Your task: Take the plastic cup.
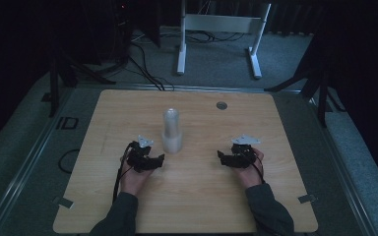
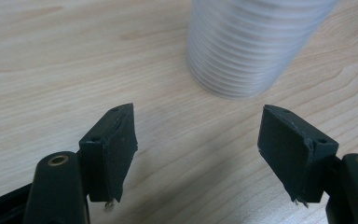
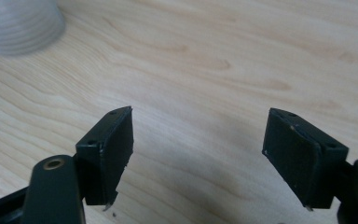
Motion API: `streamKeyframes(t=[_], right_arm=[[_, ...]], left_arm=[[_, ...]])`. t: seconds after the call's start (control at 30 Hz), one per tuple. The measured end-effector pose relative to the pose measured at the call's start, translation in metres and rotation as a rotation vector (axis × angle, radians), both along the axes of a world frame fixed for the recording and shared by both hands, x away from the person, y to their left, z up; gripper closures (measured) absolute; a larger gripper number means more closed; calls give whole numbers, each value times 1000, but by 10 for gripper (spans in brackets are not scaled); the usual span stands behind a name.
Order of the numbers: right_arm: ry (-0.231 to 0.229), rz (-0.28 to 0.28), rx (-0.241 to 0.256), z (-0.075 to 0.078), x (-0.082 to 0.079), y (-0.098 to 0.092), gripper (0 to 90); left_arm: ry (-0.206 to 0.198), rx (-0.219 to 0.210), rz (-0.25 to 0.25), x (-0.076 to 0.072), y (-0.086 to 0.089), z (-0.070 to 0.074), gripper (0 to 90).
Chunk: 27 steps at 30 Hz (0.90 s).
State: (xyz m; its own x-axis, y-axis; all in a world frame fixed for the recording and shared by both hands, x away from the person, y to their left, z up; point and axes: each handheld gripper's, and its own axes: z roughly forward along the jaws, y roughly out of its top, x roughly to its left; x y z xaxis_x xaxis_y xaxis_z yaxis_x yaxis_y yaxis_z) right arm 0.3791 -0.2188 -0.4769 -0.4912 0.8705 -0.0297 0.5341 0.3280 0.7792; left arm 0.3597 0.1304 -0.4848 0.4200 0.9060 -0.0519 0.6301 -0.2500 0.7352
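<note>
Two grippers rest low on the wooden bench, and neither has hold of anything. At the centre of the high view stands a stack of clear plastic cups, upright, ribbed with the rims of the nested cups. The left gripper sits just below and left of the stack in that frame; its jaws stand wide apart and empty, and in the left gripper view the base of the stack fills the upper right, ahead of the gap but not yet between the jaws. The right gripper lies well apart to the right of centre, jaws equally spread over bare wood, with the stack at the upper left corner of its own view. Judging from this, the work is at its very start: the stack looks untouched, no cup has been separated, and the reach, the grasp and any lifting remain to be done.
</note>
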Motion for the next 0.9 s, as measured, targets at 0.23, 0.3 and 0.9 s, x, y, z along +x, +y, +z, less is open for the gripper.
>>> streamKeyframes(t=[0.23,0.3,0.9], right_arm=[[-29,42,8,22,0,9,255],[-29,44,13,25,1,10,256],[-73,143,6,67,12,44,340]], left_arm=[[-24,-13,-14,1,0,10,273],[-33,-18,-13,1,0,13,282],[-76,-63,-75,10,1,31,327]])
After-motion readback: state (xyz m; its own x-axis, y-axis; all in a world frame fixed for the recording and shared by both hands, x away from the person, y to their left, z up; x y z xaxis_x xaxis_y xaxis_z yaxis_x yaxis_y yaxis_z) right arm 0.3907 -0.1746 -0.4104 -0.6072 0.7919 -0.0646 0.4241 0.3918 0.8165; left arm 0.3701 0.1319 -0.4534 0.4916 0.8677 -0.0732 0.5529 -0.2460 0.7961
